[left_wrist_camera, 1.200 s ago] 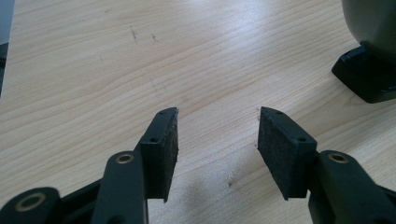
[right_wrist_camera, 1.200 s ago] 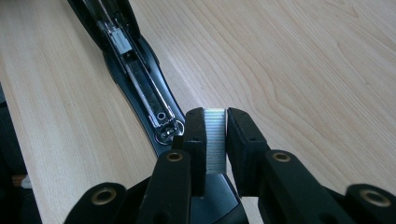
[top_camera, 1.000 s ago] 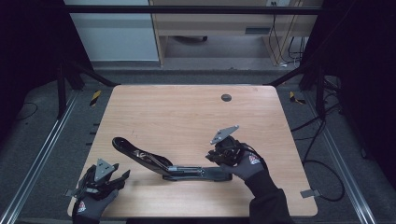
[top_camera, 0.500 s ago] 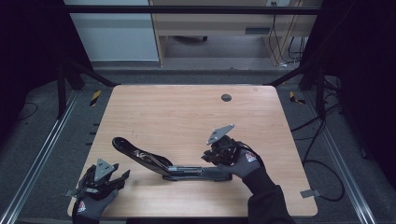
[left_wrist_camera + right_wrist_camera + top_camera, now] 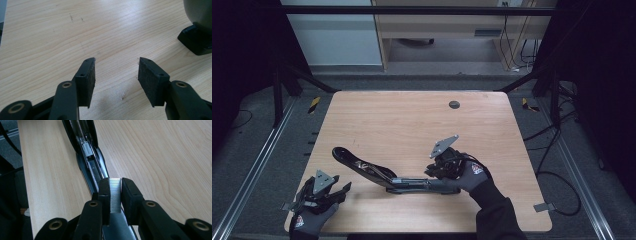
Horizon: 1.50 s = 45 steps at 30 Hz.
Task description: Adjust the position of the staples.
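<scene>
on the wooden table (image 5: 402,120), toward its near edge, a black stapler (image 5: 382,172) lying opened out flat: top arm swung back toward the left, base stretching right toward the right gripper (image 5: 443,170). seen down the right gripper view, the stapler (image 5: 86,152) with its long magazine channel laid bare, a small metal pusher sitting inside it. right gripper (image 5: 115,195) poised just over the near end of that channel, jaws drawn in close and pinching a strip of silver staples (image 5: 115,195) squarely between the two black pads (image 5: 103,195), pad faces pressed flat against the strip's sides. strip held upright on edge, lined up with the channel and right above it; whether touching the stapler, cannot tell. right hand in a dark glove, forearm coming up from the table's near edge.

left gripper (image 5: 324,192) low at the near left corner of the table, well apart from the stapler. in the left gripper view, left gripper (image 5: 116,72) spread wide, nothing between the pads (image 5: 88,77), only bare wood (image 5: 75,32) beneath. a black block-like part (image 5: 196,41) at the right edge of that view, resting on the table
</scene>
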Motion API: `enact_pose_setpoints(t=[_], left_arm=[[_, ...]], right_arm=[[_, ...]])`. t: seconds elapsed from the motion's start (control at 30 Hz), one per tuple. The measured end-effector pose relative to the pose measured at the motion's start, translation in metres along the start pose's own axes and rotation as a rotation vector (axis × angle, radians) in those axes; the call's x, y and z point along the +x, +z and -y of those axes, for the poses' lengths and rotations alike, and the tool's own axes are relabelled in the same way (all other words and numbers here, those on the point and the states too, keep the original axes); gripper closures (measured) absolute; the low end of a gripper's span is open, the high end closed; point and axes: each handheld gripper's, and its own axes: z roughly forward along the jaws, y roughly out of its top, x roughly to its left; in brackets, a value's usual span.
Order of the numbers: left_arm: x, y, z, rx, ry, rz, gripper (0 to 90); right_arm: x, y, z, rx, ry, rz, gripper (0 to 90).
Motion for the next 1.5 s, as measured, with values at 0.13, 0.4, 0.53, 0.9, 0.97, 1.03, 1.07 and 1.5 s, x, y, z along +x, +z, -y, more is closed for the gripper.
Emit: enact_pose_setpoints(t=[0.13,0.4,0.53,0.9,0.97,1.03,1.07,1.5], left_arm=[[0.000,0.000,0.000,0.001,0.000,0.001,47.7],[0.000,0.000,0.000,0.002,-0.001,0.002,47.7],[0.000,0.000,0.000,0.002,-0.001,0.002,47.6],[0.000,0.000,0.000,0.003,-0.001,0.002,47.6],[0.000,0.000,0.000,0.002,-0.002,0.001,47.6],[0.000,0.001,0.000,0.001,-0.004,0.003,47.6],[0.001,0.001,0.000,0.003,-0.004,0.005,47.6],[0.001,0.002,0.001,0.001,-0.009,0.013,47.7]], right_arm=[[0.000,0.001,0.000,-0.001,-0.002,-0.007,78.3],[0.001,0.002,0.001,0.005,-0.014,-0.015,78.3],[0.002,0.004,0.001,0.009,-0.021,-0.021,78.3],[0.004,0.006,0.001,0.010,-0.031,-0.028,78.3],[0.004,0.007,0.001,0.019,-0.034,-0.030,78.3],[0.004,0.007,0.001,0.023,-0.040,-0.033,78.3],[0.004,0.007,0.001,0.020,-0.041,-0.036,78.3],[0.004,0.012,-0.006,0.025,-0.056,-0.054,78.3]])
